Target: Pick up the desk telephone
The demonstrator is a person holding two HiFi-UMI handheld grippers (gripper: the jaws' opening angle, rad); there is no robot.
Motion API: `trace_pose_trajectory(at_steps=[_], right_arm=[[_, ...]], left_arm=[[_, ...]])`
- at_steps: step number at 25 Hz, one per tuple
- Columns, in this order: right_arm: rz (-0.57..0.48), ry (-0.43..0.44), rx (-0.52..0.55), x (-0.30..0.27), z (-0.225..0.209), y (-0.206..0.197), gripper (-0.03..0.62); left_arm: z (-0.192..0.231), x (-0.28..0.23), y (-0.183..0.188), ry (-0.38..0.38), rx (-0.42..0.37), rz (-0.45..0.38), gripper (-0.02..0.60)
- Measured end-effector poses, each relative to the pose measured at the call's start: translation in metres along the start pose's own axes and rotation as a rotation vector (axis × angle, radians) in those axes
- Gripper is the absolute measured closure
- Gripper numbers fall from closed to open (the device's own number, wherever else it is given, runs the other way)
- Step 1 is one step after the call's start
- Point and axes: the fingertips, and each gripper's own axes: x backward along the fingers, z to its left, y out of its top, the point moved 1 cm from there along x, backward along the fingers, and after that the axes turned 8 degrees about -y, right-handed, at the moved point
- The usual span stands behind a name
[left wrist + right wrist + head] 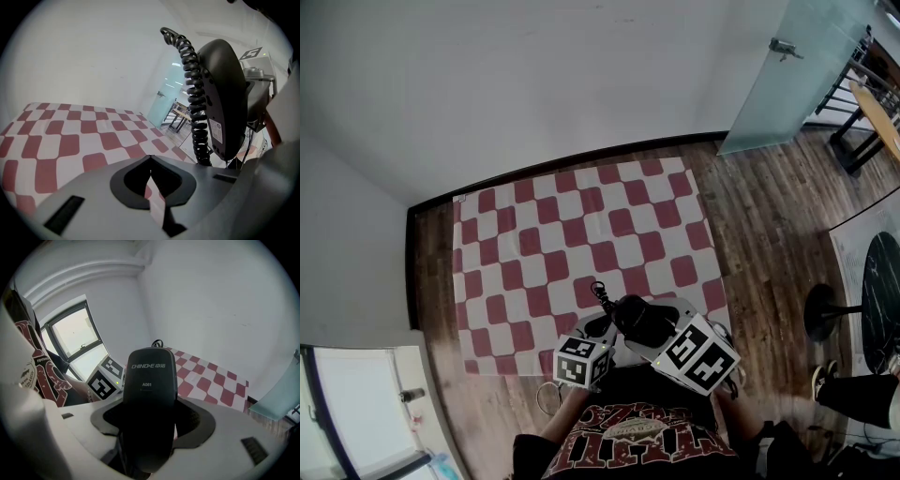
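Note:
A black telephone handset (636,317) is held above the near edge of the red-and-white chequered mat (581,234). My right gripper (654,326) is shut on it; in the right gripper view the handset (150,394) stands upright between the jaws (150,427). Its coiled black cord (600,295) sticks up beside it, and in the left gripper view the cord (193,93) runs down alongside the handset (222,93). My left gripper (600,330) sits just left of the handset, its jaws (150,161) closed with nothing in them. The phone's base is not in view.
Wooden floor (759,234) surrounds the mat. A frosted glass door (787,66) stands at the back right, white walls behind and to the left. A round stand base (825,314) and someone's shoe (821,380) are at the right; a window (366,403) lies lower left.

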Motion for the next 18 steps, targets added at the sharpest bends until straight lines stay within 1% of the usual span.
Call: trace_pose_trajectory(at_steps=[14,18], right_arm=[[0.021,0.018,0.037,-0.0045,0.0042,-0.0027,0.31],[0.022,0.025,0.046,-0.0049,0.004,-0.0022,0.31]], left_arm=[[0.0046,-0.0015,0.0003,0.001,0.001,-0.006,0.575],[0.0053,-0.0015,-0.0011,0.003,0.003,0.004,0.575]])
